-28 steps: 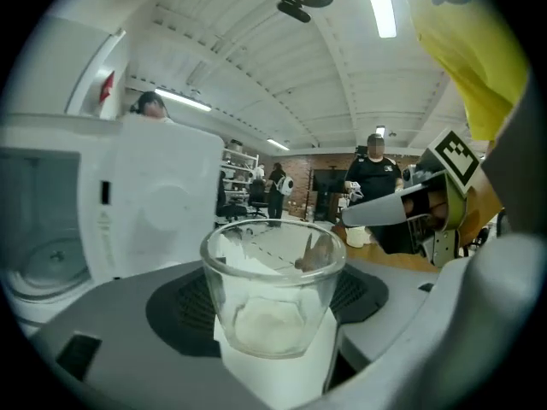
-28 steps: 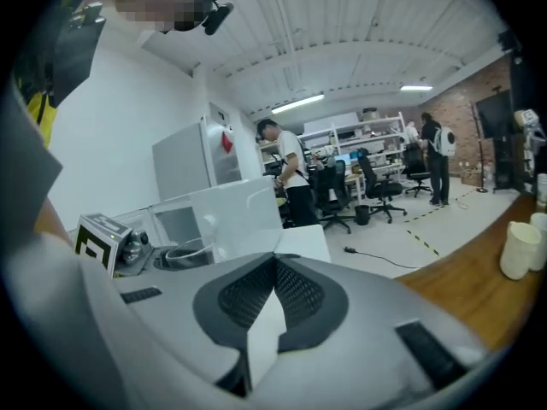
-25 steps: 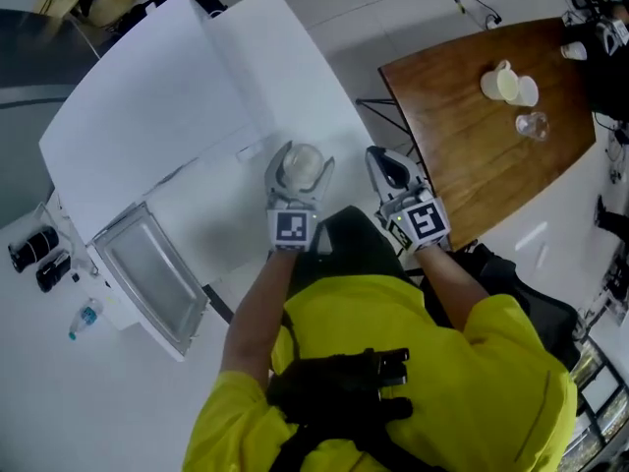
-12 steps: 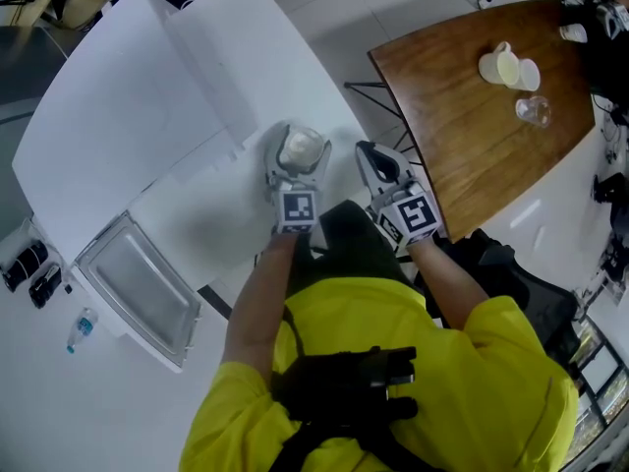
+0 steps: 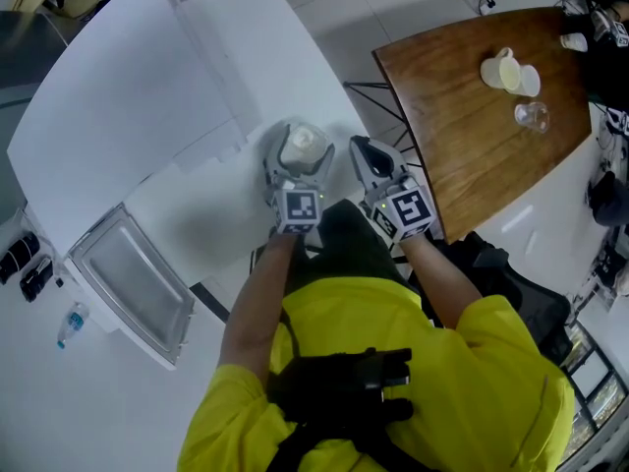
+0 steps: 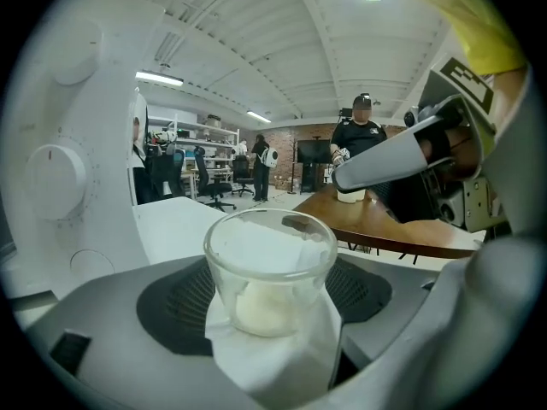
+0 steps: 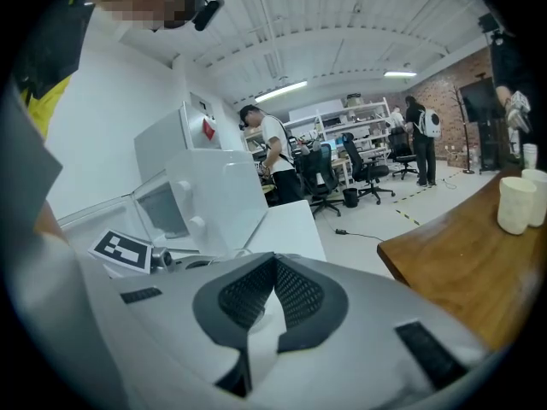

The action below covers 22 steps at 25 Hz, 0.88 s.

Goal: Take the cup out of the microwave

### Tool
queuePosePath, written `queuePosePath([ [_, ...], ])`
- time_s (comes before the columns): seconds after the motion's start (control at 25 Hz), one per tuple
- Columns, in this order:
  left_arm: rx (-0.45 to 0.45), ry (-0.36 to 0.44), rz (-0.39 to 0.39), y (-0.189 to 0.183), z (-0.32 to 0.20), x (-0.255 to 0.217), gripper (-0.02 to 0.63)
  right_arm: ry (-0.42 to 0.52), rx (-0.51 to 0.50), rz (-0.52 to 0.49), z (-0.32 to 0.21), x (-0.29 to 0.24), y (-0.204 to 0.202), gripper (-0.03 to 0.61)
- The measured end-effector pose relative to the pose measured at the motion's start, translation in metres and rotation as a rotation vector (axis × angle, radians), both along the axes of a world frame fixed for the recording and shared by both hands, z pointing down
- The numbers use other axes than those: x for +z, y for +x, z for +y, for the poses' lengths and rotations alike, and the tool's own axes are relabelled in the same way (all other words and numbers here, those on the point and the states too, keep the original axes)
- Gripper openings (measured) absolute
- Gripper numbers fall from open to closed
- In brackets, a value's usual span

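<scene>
Standing at the far left, the microwave [image 5: 118,106] has its door [image 5: 133,283] swung open. Just right of it, over the white surface [image 5: 285,47], the left gripper [image 5: 298,150] has just been spreading its fingers. They now sit loose round the clear glass cup [image 6: 267,267], which stands upright between them, outside the microwave, with something white inside. Just beside it, the right gripper [image 5: 366,153] has its fingers pressed together on nothing. Farther right, a wooden surface [image 5: 462,136] carries pale cups [image 5: 499,69].

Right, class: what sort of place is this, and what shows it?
Probably a shared lab or workshop office: white metal shelving racks loaded with gear, black swivel office chairs, and a red brick back wall.
</scene>
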<state>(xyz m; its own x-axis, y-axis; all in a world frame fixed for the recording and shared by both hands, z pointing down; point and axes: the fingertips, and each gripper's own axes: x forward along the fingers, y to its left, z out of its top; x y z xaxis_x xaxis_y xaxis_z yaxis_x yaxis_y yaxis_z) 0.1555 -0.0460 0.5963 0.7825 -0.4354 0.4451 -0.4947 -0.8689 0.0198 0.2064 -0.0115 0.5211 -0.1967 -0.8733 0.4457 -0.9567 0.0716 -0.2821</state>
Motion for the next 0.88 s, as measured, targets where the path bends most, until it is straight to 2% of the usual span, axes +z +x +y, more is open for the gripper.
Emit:
queuePosePath([
  [0.16,-0.010,-0.022,0.056,-0.017,0.010,-0.028,0.396,0.021,-0.002,-0.007,-0.003,-0.014,-0.003,0.005],
  [0.32,-0.057,-0.074,0.199,-0.054,0.027,-0.116,0.391,0.045,-0.034,-0.007,-0.001,-0.060,-0.014,0.005],
  [0.36,-0.078,-0.075,0.223,-0.068,0.028,-0.142,0.369,0.062,-0.054,-0.012,-0.002,-0.076,-0.020,0.005],
  [0.44,-0.126,-0.054,0.250,-0.100,0.023,-0.190,0.270,0.100,-0.092,-0.026,-0.005,-0.109,-0.032,0.005],
  [0.56,-0.239,0.021,0.253,-0.157,0.009,-0.251,0.184,0.138,-0.129,-0.064,-0.012,-0.157,-0.052,0.005],
  [0.64,-0.338,0.079,0.252,-0.196,-0.003,-0.289,0.184,0.203,-0.180,-0.074,-0.023,-0.201,-0.073,0.005],
  [0.72,-0.420,0.120,0.265,-0.227,-0.013,-0.323,0.183,0.307,-0.254,-0.048,-0.037,-0.252,-0.097,0.005],
  [0.8,-0.474,0.143,0.278,-0.251,-0.019,-0.352,0.182,0.388,-0.305,-0.067,-0.048,-0.294,-0.116,0.005],
  [0.88,-0.516,0.137,0.300,-0.273,-0.017,-0.374,0.166,0.429,-0.333,-0.093,-0.053,-0.322,-0.130,0.005],
])
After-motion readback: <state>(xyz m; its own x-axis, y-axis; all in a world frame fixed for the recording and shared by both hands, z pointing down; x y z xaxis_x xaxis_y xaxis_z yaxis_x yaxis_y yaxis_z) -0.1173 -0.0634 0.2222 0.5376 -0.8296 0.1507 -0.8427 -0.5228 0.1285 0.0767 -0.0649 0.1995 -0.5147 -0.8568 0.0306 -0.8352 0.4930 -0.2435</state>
